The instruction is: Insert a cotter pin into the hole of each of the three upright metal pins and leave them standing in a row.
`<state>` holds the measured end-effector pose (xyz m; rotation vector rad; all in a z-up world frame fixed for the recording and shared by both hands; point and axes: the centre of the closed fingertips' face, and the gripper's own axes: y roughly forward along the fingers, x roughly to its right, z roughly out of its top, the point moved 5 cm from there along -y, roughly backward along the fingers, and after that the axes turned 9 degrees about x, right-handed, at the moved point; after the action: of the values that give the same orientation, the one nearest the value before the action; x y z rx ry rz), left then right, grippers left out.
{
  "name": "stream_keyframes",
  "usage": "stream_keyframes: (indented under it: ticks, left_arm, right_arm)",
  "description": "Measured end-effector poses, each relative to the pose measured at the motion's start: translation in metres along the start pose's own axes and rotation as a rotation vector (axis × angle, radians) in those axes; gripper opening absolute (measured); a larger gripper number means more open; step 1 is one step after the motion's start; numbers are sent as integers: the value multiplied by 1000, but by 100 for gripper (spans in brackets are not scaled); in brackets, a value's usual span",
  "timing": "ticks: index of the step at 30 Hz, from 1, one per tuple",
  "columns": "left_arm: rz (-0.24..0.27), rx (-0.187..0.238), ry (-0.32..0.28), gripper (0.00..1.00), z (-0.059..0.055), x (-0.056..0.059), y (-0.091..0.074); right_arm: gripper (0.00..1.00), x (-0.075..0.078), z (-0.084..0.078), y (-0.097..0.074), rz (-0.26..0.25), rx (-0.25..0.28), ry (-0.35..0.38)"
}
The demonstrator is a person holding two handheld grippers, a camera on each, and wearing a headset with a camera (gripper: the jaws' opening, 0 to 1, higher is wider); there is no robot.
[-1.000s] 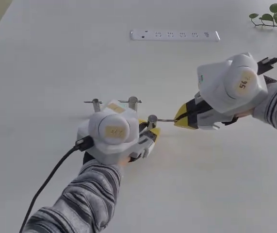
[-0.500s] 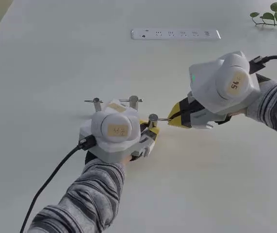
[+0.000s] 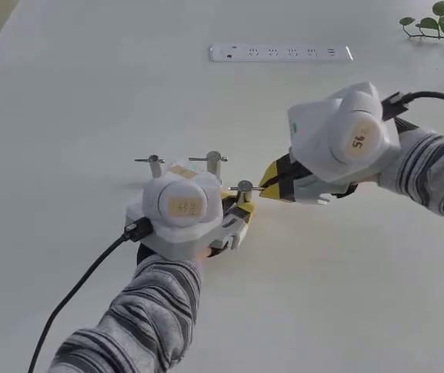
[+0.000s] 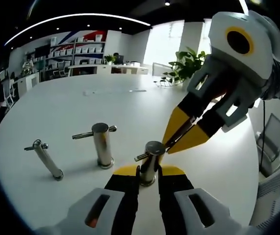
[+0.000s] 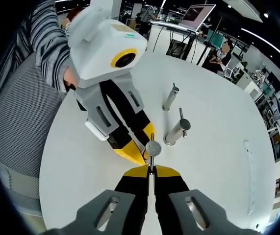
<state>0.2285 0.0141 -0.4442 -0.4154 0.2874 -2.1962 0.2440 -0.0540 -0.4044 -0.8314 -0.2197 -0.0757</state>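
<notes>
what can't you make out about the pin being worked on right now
1. Head view: lower part of the held metal pin, behind the left hand-held gripper.
2. Left gripper view: gripped end of the cotter pin, covered by the jaws of the right hand-held gripper.
3. Right gripper view: the pin's hole, hidden by its own head.

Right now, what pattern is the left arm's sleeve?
Grey with dark stripes; the sleeve shows best in the head view.
</notes>
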Motion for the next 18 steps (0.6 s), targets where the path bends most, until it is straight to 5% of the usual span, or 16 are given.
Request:
stream_keyframes:
  ticks: [18]
  left_arm:
    - [18, 4, -25, 11, 0, 0, 1]
  right_arm:
    - [3, 3, -3, -5, -28, 16, 46]
